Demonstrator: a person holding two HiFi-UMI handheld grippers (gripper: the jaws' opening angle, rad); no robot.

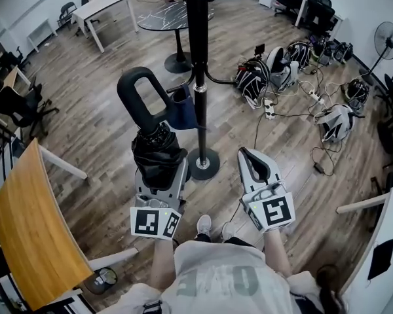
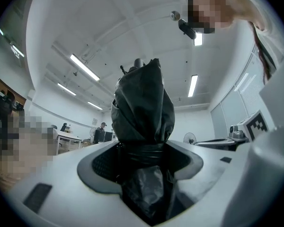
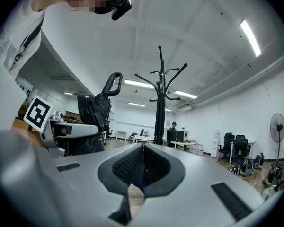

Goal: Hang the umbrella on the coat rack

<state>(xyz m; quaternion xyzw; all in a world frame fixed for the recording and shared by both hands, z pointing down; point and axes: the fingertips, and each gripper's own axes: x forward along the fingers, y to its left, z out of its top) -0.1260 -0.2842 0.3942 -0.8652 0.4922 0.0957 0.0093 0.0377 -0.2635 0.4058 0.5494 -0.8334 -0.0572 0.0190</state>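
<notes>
The left hand-held gripper (image 1: 158, 175) is clamped tight on a folded black cloth umbrella (image 1: 156, 148). The umbrella's big black loop handle (image 1: 141, 99) sticks up. The right hand-held gripper (image 1: 252, 163) is pinched together with nothing in it. Just past them, on the far side, stands the tall black metal coat rack (image 1: 198, 64) on the wooden floor (image 1: 105, 110).

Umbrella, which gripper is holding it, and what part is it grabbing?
The left gripper grips the umbrella by its bundled black fabric, not the loop handle. The right gripper is shut, empty.
</notes>
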